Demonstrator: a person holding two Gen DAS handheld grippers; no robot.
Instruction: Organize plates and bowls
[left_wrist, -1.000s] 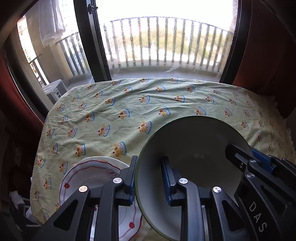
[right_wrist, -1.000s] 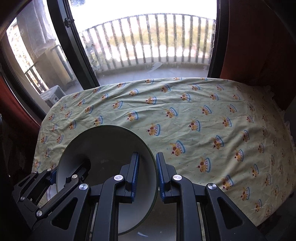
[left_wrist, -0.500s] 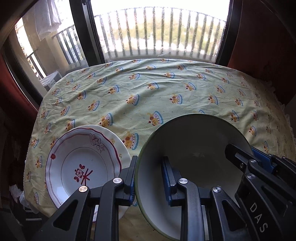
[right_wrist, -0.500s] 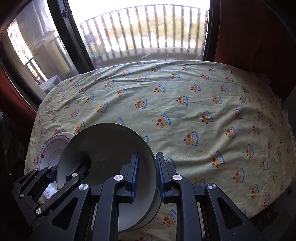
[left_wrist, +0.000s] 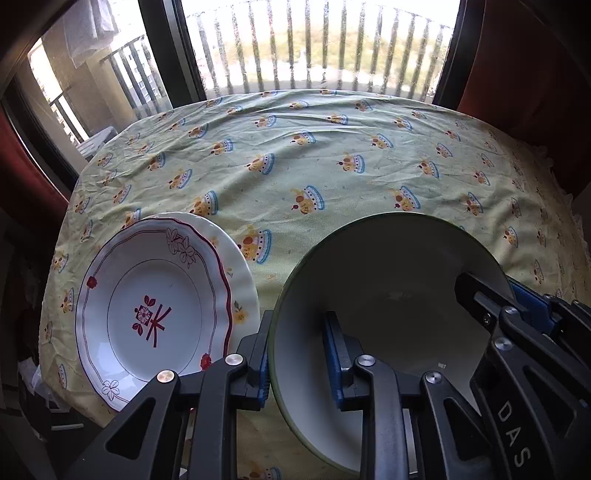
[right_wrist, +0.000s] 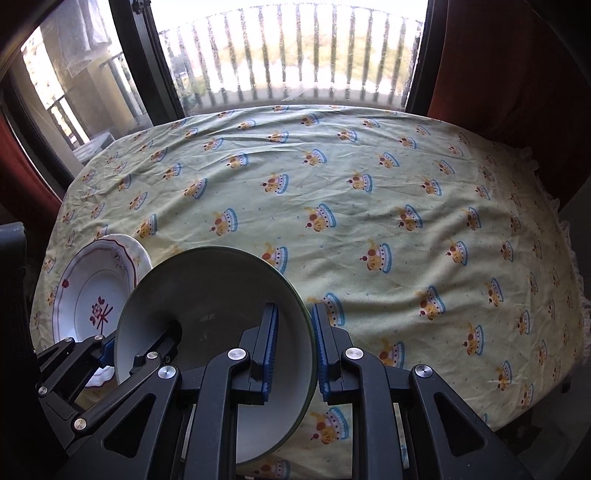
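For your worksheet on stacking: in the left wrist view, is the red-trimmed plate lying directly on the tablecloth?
No. The red-trimmed plate lies on top of a larger white plate, whose rim shows beyond its far and right edge.

Right tool (right_wrist: 291, 350) clamps green-rimmed bowl (right_wrist: 207, 295) rim; left tool (right_wrist: 107, 347) opposite; patterned plate (right_wrist: 92, 288) beside on tablecloth (right_wrist: 369, 206)

Between the blue-padded black fingers of the left hand-held gripper (left_wrist: 299, 363) sits a bowl (left_wrist: 399, 295), pale grey-white inside with a thin green rim. Left of it, a white plate (left_wrist: 147, 314) carries a dark red scalloped line, red flowers and a red centre motif. Ahead, the worktop's cloth (right_wrist: 369, 192) is pale yellow-green, printed with orange-and-blue crowns.
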